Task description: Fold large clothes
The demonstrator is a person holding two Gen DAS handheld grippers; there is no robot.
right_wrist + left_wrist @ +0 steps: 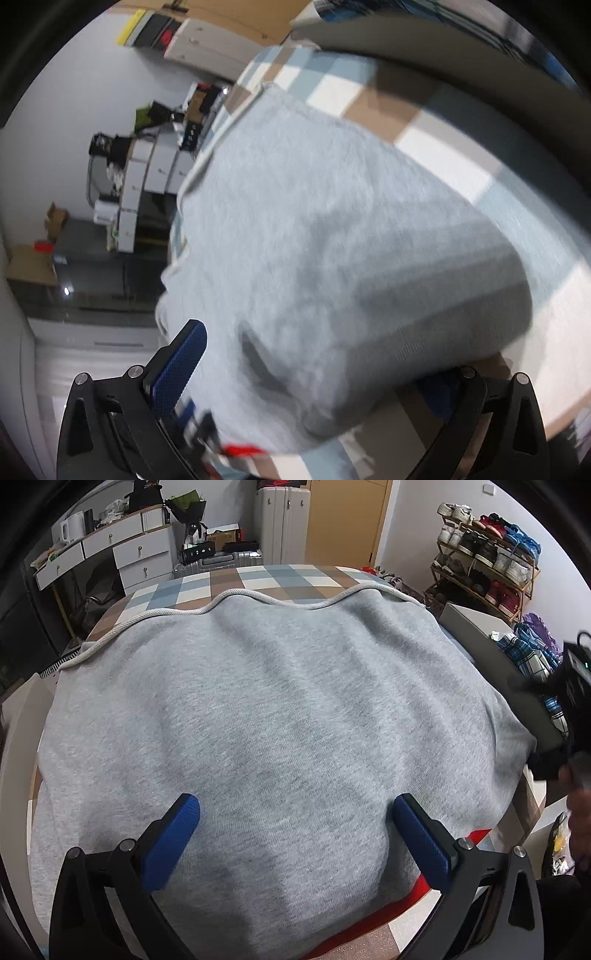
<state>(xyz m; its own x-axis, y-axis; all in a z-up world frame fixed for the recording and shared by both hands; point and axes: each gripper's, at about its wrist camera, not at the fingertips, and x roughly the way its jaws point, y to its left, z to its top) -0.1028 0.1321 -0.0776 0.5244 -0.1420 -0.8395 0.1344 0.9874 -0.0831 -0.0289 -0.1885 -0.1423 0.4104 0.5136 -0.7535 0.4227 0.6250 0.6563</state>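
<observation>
A large grey sweatshirt (280, 709) lies spread flat over a checkered cloth surface (273, 579), its corded hem (236, 595) along the far side. My left gripper (295, 816) hovers over the near part of the garment, open, with both blue pads (177, 838) wide apart and nothing held. The right gripper (569, 709), held by a hand, is at the garment's right edge. In the blurred, tilted right wrist view the right gripper (310, 369) is open; the sweatshirt (332, 240) lies between its fingers, and one finger (439, 391) is partly hidden under the cloth.
A shoe rack (487, 565) stands at the far right, with a plaid bag (528, 653) and a grey box (476, 631) beside the surface. White drawers (122, 550) and suitcases (284, 524) line the back. Something red (369, 926) shows under the garment's near edge.
</observation>
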